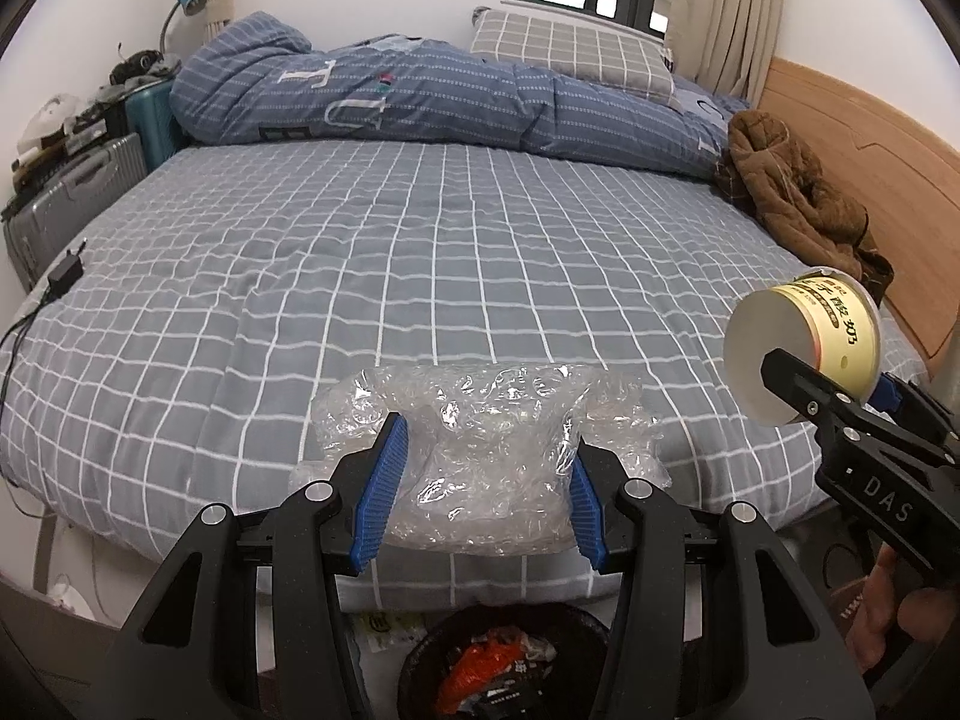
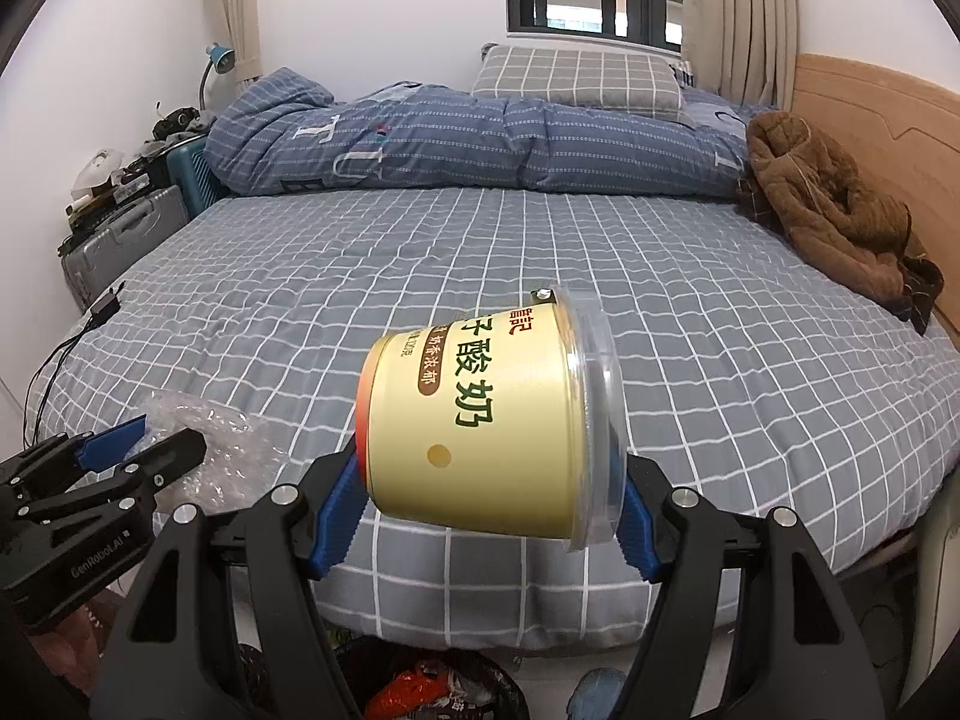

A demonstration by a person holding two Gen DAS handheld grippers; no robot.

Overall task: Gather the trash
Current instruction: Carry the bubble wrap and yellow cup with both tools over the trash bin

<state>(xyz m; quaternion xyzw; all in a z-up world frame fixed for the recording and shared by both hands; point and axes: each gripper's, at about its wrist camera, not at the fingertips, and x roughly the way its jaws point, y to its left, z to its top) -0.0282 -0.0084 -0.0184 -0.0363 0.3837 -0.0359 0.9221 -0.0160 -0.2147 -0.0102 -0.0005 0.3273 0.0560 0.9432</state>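
Note:
My left gripper (image 1: pixel 489 474) is shut on a crumpled clear bubble wrap (image 1: pixel 480 456) at the near edge of the bed. The wrap bulges out on both sides of the blue pads. My right gripper (image 2: pixel 489 474) is shut on a yellow yogurt cup (image 2: pixel 486 426) and holds it on its side in the air above the bed edge, clear lid to the right. The cup (image 1: pixel 804 348) and right gripper (image 1: pixel 828 396) show at the right of the left wrist view. The left gripper (image 2: pixel 144 444) with the wrap (image 2: pixel 222 450) shows at the lower left of the right wrist view.
A black trash bin (image 1: pixel 504 666) holding orange wrappers stands on the floor below the bed edge, also in the right wrist view (image 2: pixel 432 684). On the grey checked bed (image 1: pixel 360 252) lie a blue duvet (image 1: pixel 390 96), a brown jacket (image 1: pixel 786 186) and a black charger (image 1: pixel 66 273). Suitcases (image 1: pixel 72 192) stand at left.

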